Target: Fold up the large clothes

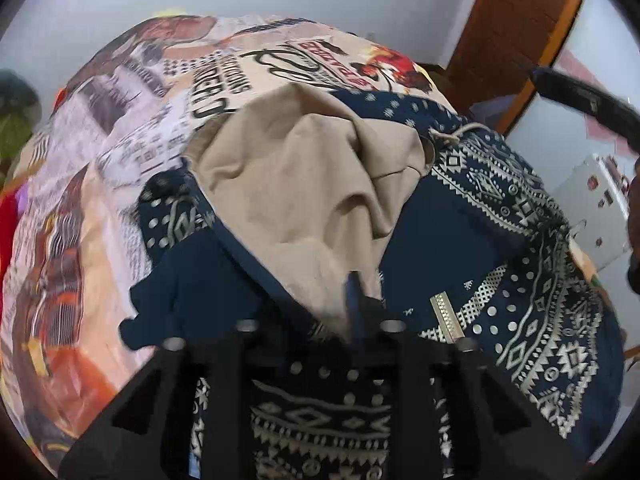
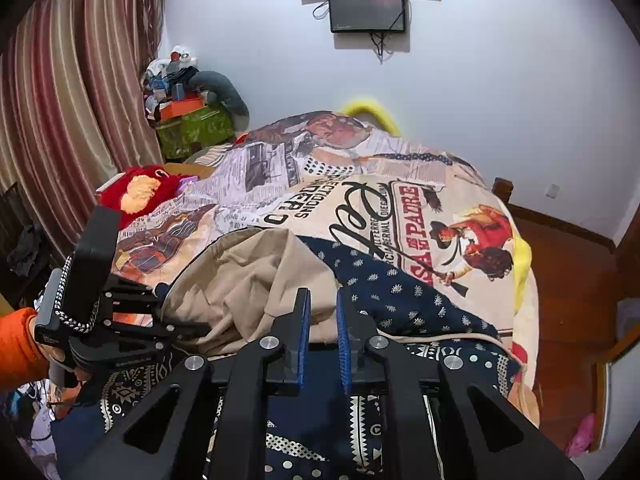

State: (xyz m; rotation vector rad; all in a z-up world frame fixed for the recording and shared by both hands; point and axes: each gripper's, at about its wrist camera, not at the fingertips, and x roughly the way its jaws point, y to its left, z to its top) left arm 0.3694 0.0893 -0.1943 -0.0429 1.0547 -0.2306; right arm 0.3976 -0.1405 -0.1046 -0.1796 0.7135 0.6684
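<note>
Printed bedspread point(image 2: 400, 208) — navy hoodie point(image 2: 400, 300) sprawled, tan lining up.
My right gripper point(image 2: 323, 316) hovers slightly parted, empty; left gripper point(image 1: 352, 300) — can't tell.

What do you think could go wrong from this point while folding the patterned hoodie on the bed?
1. The left claw looks pinched where the beige lining meets the navy patterned hoodie; it may lift only one layer, bunching the fold.
2. The drawstring lies loose and could get trapped inside.
3. The right claw is slightly open with nothing between its pads, so one side is unsupported.
</note>
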